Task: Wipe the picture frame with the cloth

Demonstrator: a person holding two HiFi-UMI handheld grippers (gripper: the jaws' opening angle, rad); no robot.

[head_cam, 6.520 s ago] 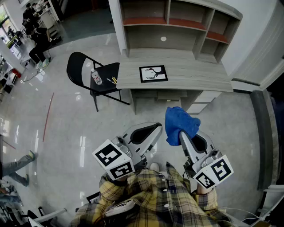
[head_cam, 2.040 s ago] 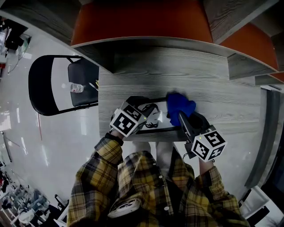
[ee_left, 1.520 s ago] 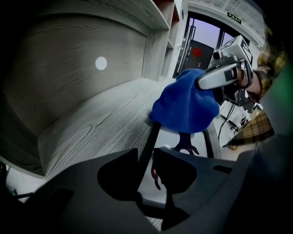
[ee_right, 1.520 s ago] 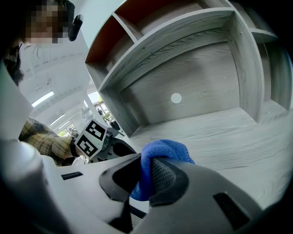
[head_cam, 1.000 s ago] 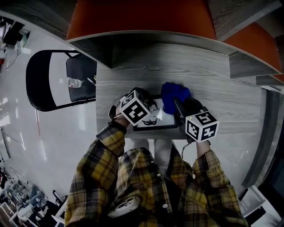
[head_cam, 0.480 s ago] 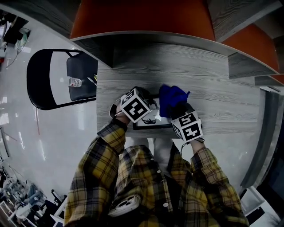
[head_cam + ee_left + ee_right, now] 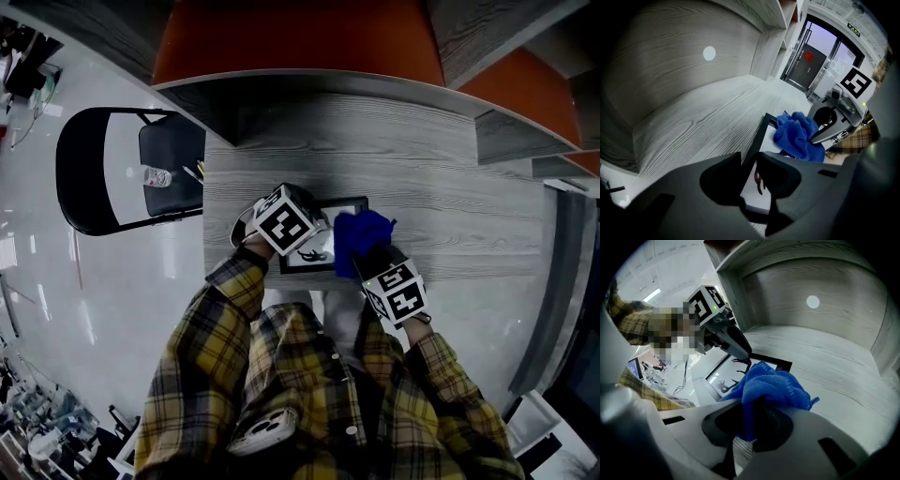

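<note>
The picture frame (image 7: 348, 202), black-edged with a white picture of dark antlers, lies flat near the desk's front edge. My left gripper (image 7: 305, 240) is at the frame's left side. In the left gripper view its jaws (image 7: 749, 164) are shut on the frame's black edge (image 7: 761, 135). My right gripper (image 7: 371, 259) is shut on the bunched blue cloth (image 7: 359, 234), which rests on the right part of the picture. In the right gripper view the cloth (image 7: 769, 384) fills the jaws (image 7: 750, 427), with the frame (image 7: 783, 364) beyond it.
The grey wood desk (image 7: 450, 187) runs under a shelf unit with orange panels (image 7: 300, 37). A black folding chair (image 7: 103, 169) stands left of the desk with a small bottle (image 7: 159, 175) on its seat. The desk's back wall (image 7: 684, 65) rises behind the frame.
The right gripper has drawn the blue cloth from the frame's far right corner down across the picture, toward the person. The left gripper has stayed on the frame's left side.
</note>
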